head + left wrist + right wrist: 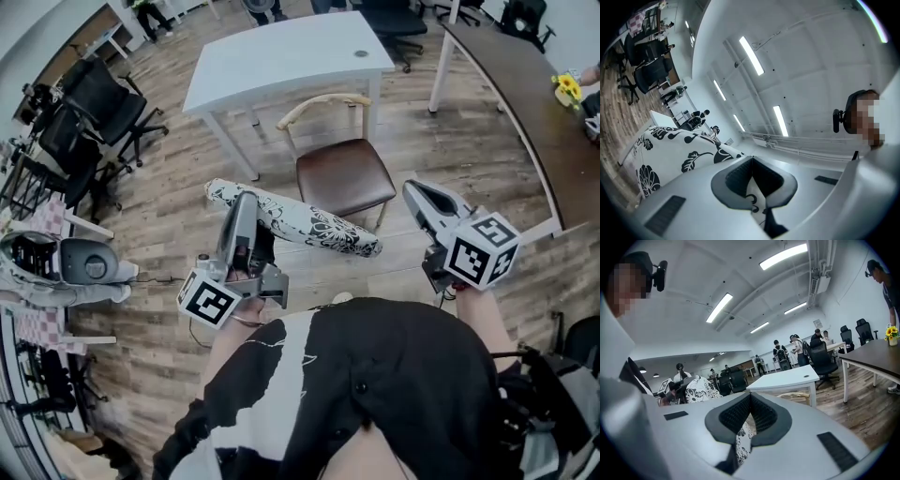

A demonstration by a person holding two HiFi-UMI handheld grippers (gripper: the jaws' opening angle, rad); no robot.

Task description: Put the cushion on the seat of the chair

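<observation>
The cushion is held in the air, clear of the seat and just at six o'clock of the chair. The left gripper is closed on its fabric near the nine o'clock end. The right gripper is closed too, with patterned fabric pinched between its jaws.

Wood-plank floor, white table, dark curved desk, black office chairs — strip lights on white ceiling
</observation>
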